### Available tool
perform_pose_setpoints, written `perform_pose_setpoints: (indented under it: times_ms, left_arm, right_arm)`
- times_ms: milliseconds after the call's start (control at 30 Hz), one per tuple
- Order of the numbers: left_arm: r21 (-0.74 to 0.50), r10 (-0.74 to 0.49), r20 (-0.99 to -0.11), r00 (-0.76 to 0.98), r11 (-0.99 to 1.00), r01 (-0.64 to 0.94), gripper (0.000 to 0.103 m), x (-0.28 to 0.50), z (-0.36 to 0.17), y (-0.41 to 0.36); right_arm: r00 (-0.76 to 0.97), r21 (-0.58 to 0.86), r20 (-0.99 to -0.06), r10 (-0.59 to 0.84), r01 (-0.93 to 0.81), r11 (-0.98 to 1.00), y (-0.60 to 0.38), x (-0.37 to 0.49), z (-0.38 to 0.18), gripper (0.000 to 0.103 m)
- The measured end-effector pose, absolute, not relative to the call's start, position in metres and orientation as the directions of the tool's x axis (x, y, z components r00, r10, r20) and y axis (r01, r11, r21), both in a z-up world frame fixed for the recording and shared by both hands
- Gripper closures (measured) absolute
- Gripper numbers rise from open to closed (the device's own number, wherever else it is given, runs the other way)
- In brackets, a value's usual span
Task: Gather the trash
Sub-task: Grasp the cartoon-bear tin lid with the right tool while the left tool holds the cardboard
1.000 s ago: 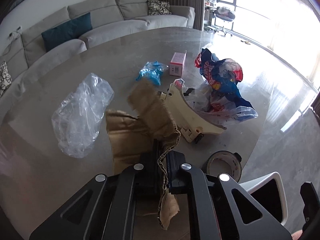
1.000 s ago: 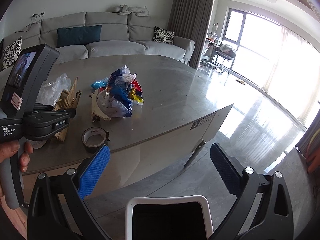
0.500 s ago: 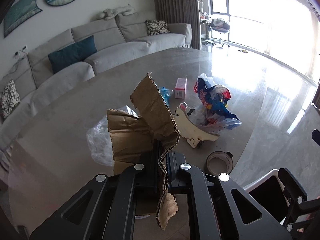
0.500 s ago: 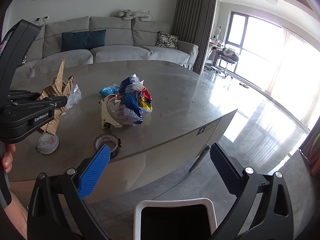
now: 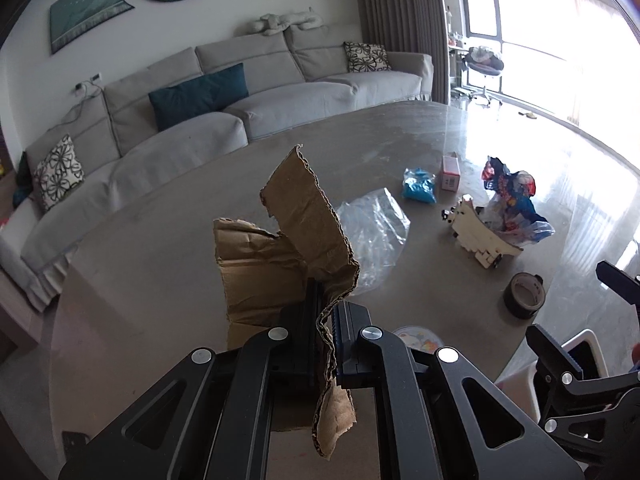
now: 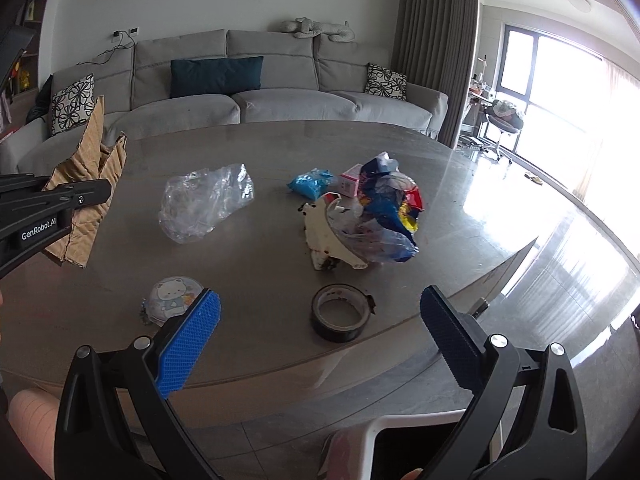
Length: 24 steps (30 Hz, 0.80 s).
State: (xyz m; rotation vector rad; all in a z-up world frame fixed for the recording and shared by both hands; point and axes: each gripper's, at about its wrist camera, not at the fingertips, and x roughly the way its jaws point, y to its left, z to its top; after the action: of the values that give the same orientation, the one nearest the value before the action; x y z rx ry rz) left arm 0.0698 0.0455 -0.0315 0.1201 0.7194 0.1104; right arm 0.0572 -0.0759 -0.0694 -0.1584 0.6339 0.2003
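1 cardboard scrap (image 5: 288, 240) clamped in left gripper (image 5: 326, 320) (right gripper (image 6: 320, 336) agape).

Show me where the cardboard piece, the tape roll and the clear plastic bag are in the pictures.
cardboard piece (image 5: 288, 216): left wrist view, on its upper flap.
tape roll (image 6: 339, 330): right wrist view, on its near outer wall.
clear plastic bag (image 6: 200, 204): right wrist view, on its crumpled middle.
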Motion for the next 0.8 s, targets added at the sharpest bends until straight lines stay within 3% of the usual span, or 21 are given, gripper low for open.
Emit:
perform_pose_setpoints:
  times_ms: [433, 800]
  left_arm:
    - [0.165, 0.217, -0.687, 0.693, 0.976, -0.142, 0.095, 0.065, -0.058, 0.121]
    - [0.108, 0.179, -0.675, 0.716, 0.984, -0.144, 0.095, 0.045, -0.036, 0.139]
  right_arm:
    - [0.734, -0.112, -0.65, 0.197, -0.349, 0.931, 0.005, 0.076, -0.094, 0.003]
    - [0.694, -0.11, -0.697, 0.181, -0.353, 0.929, 0.023, 0.098, -0.127, 0.003]
